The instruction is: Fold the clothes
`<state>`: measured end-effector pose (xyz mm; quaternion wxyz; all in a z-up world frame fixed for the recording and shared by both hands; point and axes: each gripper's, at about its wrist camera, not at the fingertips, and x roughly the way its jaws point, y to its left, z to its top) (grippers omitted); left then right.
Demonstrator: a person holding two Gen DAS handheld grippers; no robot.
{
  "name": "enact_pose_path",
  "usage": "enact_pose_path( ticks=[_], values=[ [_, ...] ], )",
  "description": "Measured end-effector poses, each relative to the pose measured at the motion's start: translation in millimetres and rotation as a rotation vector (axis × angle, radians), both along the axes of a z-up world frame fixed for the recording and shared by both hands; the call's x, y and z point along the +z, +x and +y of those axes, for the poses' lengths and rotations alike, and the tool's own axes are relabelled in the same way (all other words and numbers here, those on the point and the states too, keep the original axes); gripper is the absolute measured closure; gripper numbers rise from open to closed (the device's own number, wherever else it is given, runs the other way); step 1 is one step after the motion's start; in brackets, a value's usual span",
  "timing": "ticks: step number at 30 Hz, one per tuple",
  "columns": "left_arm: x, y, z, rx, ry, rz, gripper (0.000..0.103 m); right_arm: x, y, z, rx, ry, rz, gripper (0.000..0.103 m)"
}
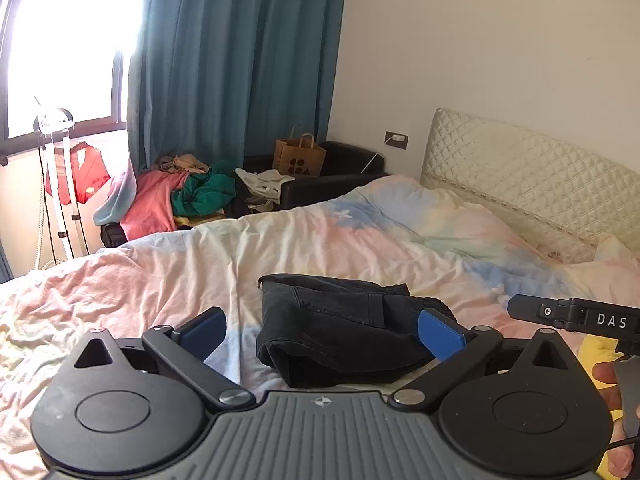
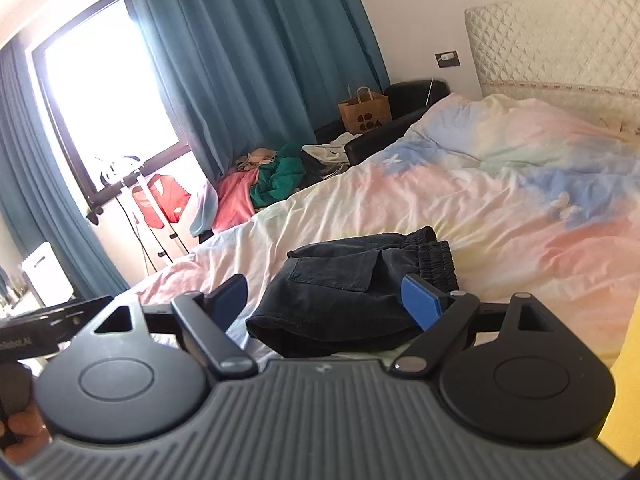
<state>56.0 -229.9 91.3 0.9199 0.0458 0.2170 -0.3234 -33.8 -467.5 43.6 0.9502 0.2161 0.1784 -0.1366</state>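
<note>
Black shorts [image 1: 344, 332], folded into a loose bundle, lie on the pastel duvet [image 1: 168, 264]. We see the left gripper [image 1: 322, 334] and right gripper [image 2: 326, 304] spread wide, holding nothing. Risk: the slack top fold may spring open on the soft bedding.

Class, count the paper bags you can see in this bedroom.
1. The paper bag stands on the black sofa beside the curtain; others may be hidden.
</note>
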Motion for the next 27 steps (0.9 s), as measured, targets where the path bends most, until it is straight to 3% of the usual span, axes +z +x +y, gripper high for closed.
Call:
enact_pose_path(
  ticks=[11, 16, 27],
  values=[
    [-39, -69, 59, 0.044, -0.075, -0.051, 0.000, -17, -47, 72, -0.029, -0.169, -0.040, 0.017],
    [-48, -89, 82, 0.057, -0.054, -0.097, 0.000, -32, -53, 97, -0.038, -0.209, -0.047, 0.017],
    [-52, -97, 107, 0.103, -0.053, -0.123, 0.000, -46, -61, 123, -0.087, -0.264, -0.007, 0.017]
  ],
)
